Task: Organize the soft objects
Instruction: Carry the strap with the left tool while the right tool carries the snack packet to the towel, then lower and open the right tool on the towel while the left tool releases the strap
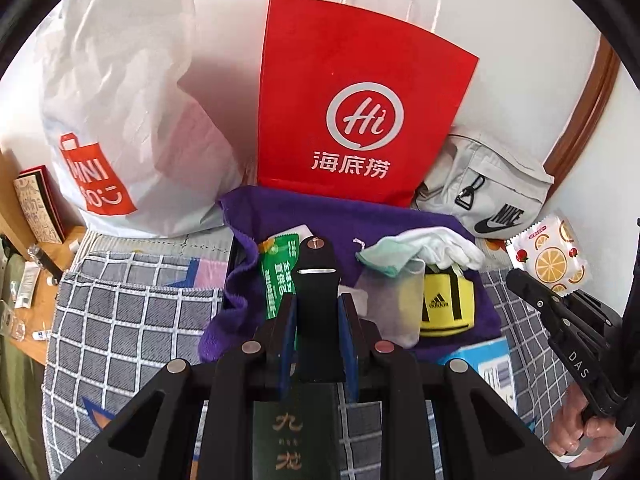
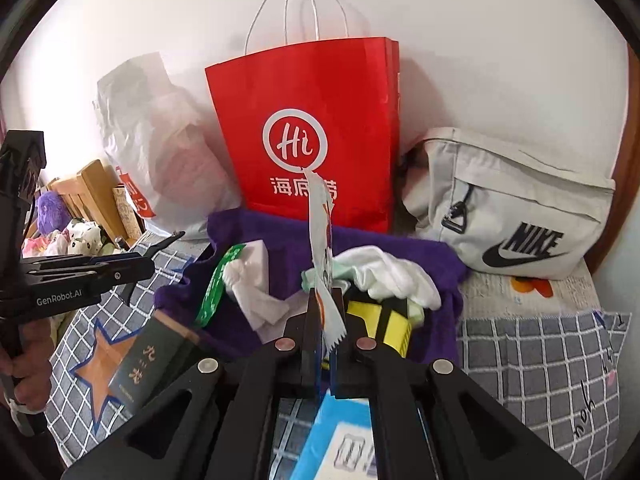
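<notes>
A purple towel (image 1: 360, 216) (image 2: 256, 224) lies on the bed under a pile: a green packet (image 1: 278, 276) (image 2: 218, 284), white gloves (image 1: 444, 246) (image 2: 396, 276), a pale green mask (image 1: 384, 254) and a yellow Adidas pouch (image 1: 448, 304) (image 2: 380, 320). My left gripper (image 1: 318, 332) is shut on a black clip-like object (image 1: 318, 280), held over the towel. My right gripper (image 2: 326, 344) is shut on a fruit-print sachet (image 2: 322, 248) (image 1: 548, 256), held upright above the pile.
A red paper bag (image 1: 360, 96) (image 2: 312, 128), a white Miniso bag (image 1: 120, 92) (image 2: 160, 140) and a grey Nike bag (image 1: 488, 196) (image 2: 516, 208) lean at the wall. A dark box (image 2: 160, 356) and a blue box (image 2: 340, 440) lie on the checked bedspread (image 1: 120, 320).
</notes>
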`<state>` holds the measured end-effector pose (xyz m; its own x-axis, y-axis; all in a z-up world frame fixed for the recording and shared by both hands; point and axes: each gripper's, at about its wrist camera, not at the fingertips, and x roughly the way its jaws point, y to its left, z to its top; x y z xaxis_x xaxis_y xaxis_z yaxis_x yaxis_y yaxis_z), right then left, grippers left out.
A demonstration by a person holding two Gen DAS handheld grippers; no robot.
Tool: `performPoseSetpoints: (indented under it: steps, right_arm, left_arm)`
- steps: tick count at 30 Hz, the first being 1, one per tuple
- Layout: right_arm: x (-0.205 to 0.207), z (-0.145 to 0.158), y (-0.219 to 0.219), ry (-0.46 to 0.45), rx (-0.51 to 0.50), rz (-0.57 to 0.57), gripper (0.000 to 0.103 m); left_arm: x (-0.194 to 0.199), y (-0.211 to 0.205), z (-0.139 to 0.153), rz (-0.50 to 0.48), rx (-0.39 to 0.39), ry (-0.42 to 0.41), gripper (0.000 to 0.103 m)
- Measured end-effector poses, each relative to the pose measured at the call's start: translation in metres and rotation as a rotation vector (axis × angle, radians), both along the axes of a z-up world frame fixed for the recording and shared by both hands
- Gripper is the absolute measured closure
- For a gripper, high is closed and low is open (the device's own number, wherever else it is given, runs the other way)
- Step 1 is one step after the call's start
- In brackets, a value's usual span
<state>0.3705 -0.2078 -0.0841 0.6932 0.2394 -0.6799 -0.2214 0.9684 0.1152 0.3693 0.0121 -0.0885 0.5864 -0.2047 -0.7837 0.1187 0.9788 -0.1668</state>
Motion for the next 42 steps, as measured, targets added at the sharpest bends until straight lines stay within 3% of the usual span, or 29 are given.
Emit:
performPoseSetpoints:
  steps: [21, 30, 42]
  right_arm:
    - [0.049, -0.037, 0.000, 0.078, 0.035, 0.039, 0.100]
    - [0.055, -0.052, -0.009, 0.127, 0.093, 0.083, 0.100]
    - [0.064, -0.081, 0.008, 0.235, 0.060, 0.130, 0.098]
  left_arm:
    - [0.066, -0.028, -0.028, -0.062, -0.043, 0.038, 0.083]
    - [0.080, -0.033, -0.041, -0.071, -0.016, 0.051, 0.083]
    - [0.086, -0.036, -0.053, -0.081, -0.004, 0.075, 0.083]
